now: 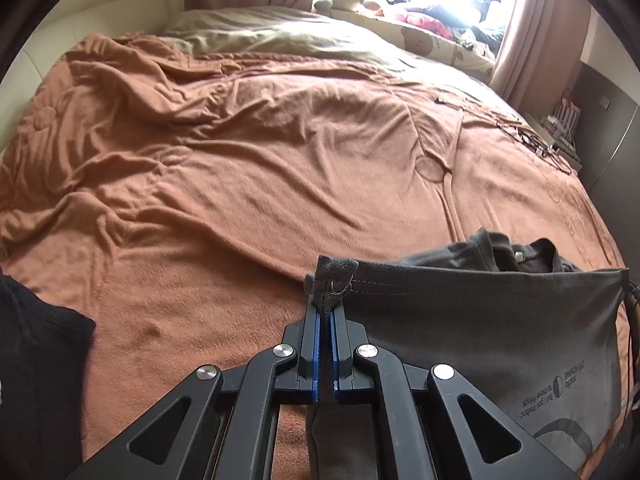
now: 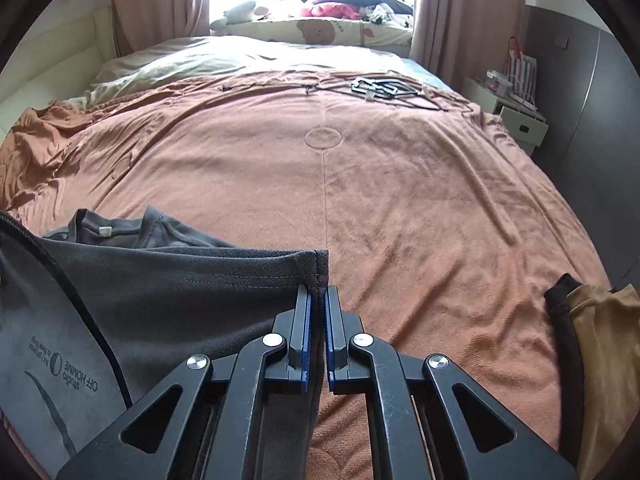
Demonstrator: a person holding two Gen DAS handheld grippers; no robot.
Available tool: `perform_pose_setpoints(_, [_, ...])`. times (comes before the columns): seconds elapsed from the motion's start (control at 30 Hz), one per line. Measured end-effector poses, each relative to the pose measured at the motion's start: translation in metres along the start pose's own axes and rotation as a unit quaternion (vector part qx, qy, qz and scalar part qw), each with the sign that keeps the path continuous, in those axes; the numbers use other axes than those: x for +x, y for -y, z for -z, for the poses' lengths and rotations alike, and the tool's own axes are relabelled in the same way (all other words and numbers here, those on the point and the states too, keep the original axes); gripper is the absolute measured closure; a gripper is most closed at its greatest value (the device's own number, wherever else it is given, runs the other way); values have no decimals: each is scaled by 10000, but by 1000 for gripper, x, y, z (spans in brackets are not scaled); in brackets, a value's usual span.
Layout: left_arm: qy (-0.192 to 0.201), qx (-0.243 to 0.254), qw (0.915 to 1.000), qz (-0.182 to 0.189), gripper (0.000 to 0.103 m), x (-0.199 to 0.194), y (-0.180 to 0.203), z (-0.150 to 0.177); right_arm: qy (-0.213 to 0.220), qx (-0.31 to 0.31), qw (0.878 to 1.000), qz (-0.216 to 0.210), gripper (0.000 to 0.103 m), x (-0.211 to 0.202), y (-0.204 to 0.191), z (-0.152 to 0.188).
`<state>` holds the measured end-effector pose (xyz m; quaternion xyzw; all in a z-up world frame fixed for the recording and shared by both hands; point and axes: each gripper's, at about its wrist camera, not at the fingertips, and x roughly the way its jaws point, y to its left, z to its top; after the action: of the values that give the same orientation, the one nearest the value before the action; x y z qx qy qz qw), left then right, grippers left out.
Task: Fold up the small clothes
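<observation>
The left tongs and right tongs each clamped a hem corner of the grey shirt above the bed, mid-fold; next, probably laying the hem toward the collar.

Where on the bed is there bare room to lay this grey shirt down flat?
The widest bare patch is the orange blanket ahead of the grey shirt, short of the hangers. Crowded spots: the tan and dark clothes at the right edge, the black garment at the left.
</observation>
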<state>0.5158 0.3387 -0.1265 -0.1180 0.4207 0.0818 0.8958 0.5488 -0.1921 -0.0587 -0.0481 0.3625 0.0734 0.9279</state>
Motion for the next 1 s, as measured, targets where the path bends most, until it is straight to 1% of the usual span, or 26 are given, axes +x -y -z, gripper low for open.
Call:
perform_pose_setpoints(0.17, [162, 6, 9998, -103, 99, -10, 5, -17, 166, 20, 9998, 77, 101, -11, 0, -13])
perform_pose_setpoints(0.33, [180, 4, 9994, -305, 99, 4, 7, -37, 181, -11, 9996, 202, 101, 0, -3, -27])
perform_pose_setpoints(0.4, [112, -19, 9993, -348, 99, 15, 7, -43, 123, -24, 9997, 222, 101, 12, -4, -33])
perform_pose_setpoints(0.57, [-69, 120, 9982, -582, 99, 50, 10, -54, -92, -68, 9994, 324, 101, 51, -8, -46])
perform_pose_setpoints(0.7, [-94, 153, 9973, -705, 99, 70, 7, -57, -217, -55, 9991, 373, 101, 78, -9, -59])
perform_pose_setpoints(0.87, [-328, 226, 9962, -773, 99, 99, 5, -59, -406, -188, 9976, 524, 101, 113, -17, -65])
perform_pose_setpoints(1.0, [-627, 181, 9943, -848, 99, 126, 1, -53, -626, -188, 9961, 585, 101, 142, -20, -61])
